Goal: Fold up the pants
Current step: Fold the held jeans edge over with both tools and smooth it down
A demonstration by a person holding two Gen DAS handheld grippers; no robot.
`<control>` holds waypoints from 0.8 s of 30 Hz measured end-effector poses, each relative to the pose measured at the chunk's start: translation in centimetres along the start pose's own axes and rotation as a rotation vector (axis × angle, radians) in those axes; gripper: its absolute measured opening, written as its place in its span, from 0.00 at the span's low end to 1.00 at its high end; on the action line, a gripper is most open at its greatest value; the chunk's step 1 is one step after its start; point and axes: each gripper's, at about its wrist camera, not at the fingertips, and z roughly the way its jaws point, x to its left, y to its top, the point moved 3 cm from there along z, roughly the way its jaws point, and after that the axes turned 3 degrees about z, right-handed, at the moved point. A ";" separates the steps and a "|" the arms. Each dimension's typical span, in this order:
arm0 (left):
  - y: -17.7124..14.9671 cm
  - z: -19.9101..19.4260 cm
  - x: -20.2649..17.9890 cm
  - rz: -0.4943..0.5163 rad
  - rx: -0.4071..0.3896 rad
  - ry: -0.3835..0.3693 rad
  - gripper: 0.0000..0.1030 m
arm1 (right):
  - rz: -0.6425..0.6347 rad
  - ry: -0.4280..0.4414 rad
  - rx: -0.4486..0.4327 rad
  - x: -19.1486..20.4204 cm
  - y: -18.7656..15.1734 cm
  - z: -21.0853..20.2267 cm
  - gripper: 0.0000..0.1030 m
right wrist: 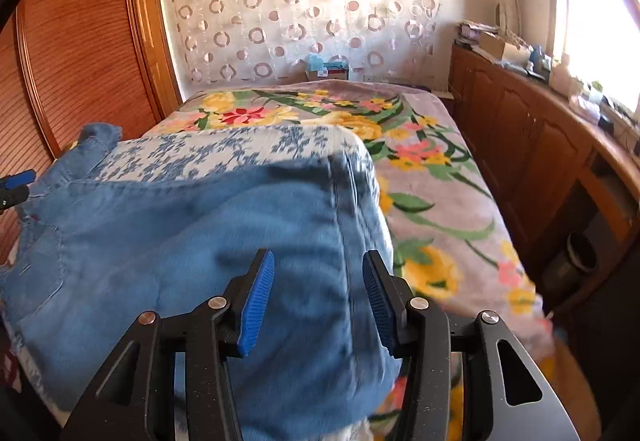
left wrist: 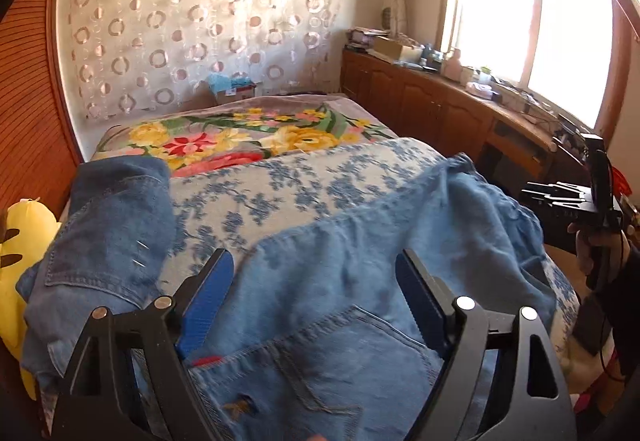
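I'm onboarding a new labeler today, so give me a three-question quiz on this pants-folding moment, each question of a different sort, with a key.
1. True or false: the left tongs are shut on the light blue jeans.
2. Multiple choice: what lies directly under the jeans? A) bare wooden floor B) a blue-flowered white blanket C) a glass table
3. Fill in: the yellow plush toy sits beside the darker ____.

Key: 1 false, both the left and right tongs stand open over the denim; 2 B; 3 jeans.

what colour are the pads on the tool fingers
Bright blue pads, ridged, on black fingers; clearest in the right wrist view.
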 end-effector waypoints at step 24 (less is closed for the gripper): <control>-3.3 -1.3 -7.0 0.056 0.024 -0.043 0.81 | 0.136 -0.033 0.031 -1.6 -5.3 -3.9 0.47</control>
